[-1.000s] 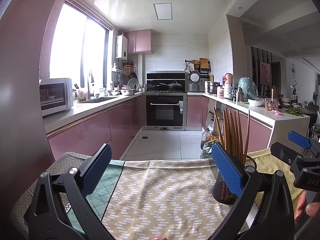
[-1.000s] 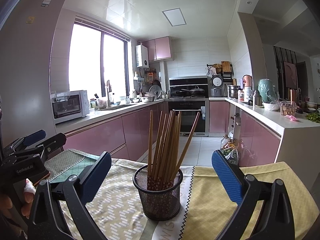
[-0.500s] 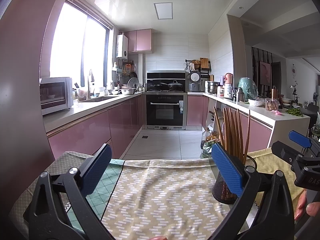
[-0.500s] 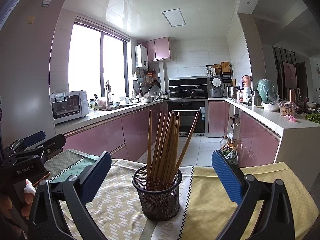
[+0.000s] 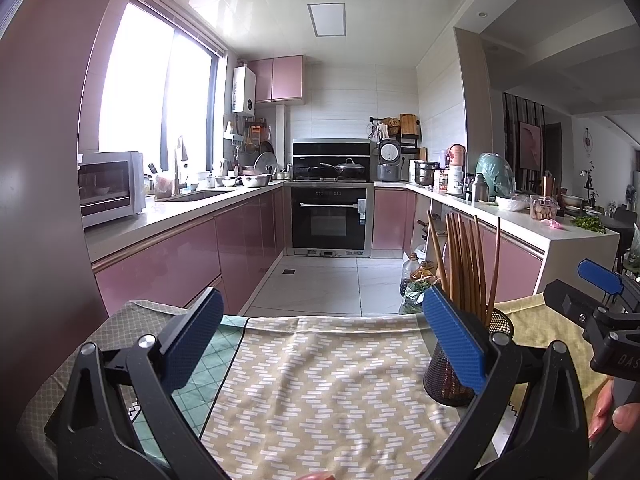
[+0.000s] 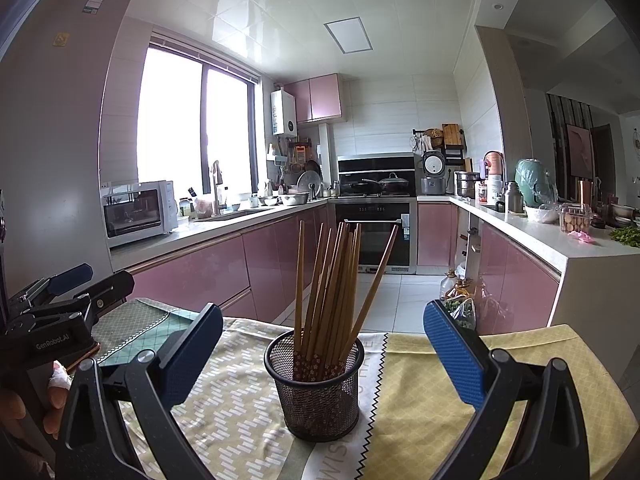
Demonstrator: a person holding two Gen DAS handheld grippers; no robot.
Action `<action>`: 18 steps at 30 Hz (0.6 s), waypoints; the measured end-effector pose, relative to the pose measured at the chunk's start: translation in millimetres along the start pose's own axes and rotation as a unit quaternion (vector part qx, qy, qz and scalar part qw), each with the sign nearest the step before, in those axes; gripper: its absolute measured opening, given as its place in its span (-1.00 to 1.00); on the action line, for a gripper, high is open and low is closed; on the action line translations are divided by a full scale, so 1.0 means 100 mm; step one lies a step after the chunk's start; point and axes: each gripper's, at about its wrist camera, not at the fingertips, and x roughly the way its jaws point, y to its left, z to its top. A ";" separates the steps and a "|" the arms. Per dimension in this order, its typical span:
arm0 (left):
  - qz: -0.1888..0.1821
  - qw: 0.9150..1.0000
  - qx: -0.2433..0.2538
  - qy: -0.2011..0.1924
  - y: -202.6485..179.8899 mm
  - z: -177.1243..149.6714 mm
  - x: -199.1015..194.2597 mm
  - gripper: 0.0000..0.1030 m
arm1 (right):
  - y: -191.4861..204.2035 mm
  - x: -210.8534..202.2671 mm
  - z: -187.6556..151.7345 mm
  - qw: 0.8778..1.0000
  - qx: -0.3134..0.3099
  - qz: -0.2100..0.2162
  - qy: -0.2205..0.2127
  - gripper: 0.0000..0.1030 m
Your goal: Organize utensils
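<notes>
A black mesh cup stands upright on the cloth-covered table and holds several wooden chopsticks, tips down. It sits between and just beyond my right gripper's open, empty fingers. In the left wrist view the cup and chopsticks show partly behind the right finger of my left gripper, which is open and empty over the patterned cloth. Each gripper shows at the edge of the other's view.
The table wears a beige brick-pattern cloth, a green checked cloth at the left and a yellow cloth at the right. Beyond the table's far edge lie a tiled floor, pink cabinets, an oven and a white counter.
Both grippers stay open and nearly still; the views shift only slightly.
</notes>
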 end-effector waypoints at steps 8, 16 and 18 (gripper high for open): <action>0.000 1.000 -0.001 0.000 -0.01 -0.02 0.00 0.91 | 0.00 0.00 -0.01 1.000 0.000 0.001 0.000 0.88; 0.000 1.000 -0.001 0.000 -0.01 -0.02 0.00 0.91 | -0.01 -0.01 -0.01 1.000 0.000 0.001 0.002 0.88; 0.001 1.000 0.000 0.000 -0.01 -0.02 0.00 0.91 | -0.02 -0.01 -0.01 1.000 0.000 0.001 0.001 0.88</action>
